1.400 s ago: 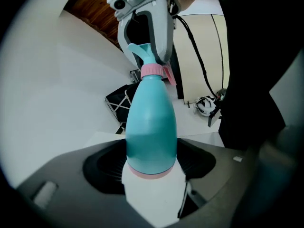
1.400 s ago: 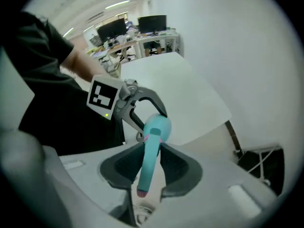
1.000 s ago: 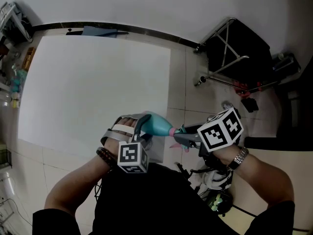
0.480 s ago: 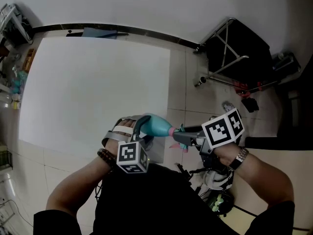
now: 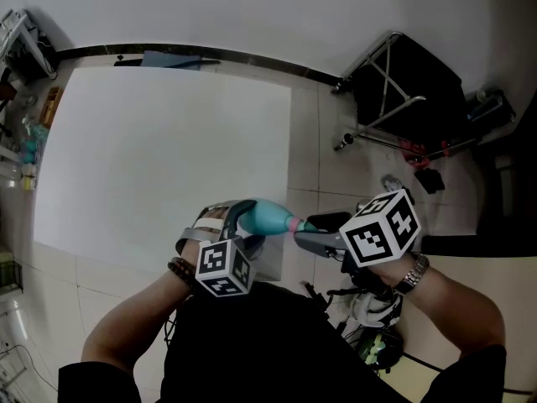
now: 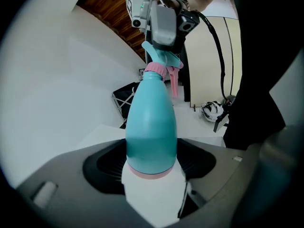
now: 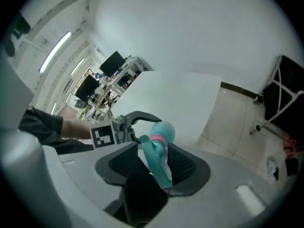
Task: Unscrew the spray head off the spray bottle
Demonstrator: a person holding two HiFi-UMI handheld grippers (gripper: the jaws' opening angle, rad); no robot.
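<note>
Checker: Bottle location?

Annotator: Teal spray bottle is off the table, held in the air about level, over the near right corner of the white table. In the head view its base points left and its neck points right.

Checker: Left side?

Annotator: Left gripper is clamped on the bottle's base end. In the left gripper view the bottle's bottom sits between the two dark pads and the body runs away from the camera. Pink collar is at the neck, with the pink trigger hanging past it.

Checker: Right side?

Annotator: Right gripper is at the spray head. Its jaws have just been opening. The head stands between them, and there's a clear gap on the left pad's side, so no squeeze. It looks close to the other pad; I can't tell if it touches.

Checker: Head off yet?

Annotator: No, the head sits on the neck above the collar. I can't tell how far it's turned.

Checker: Anything else?

Annotator: Tiled floor is right of the table, with a black folding frame on it well away. There's a wristwatch on the right wrist and a bead bracelet on the left.
</note>
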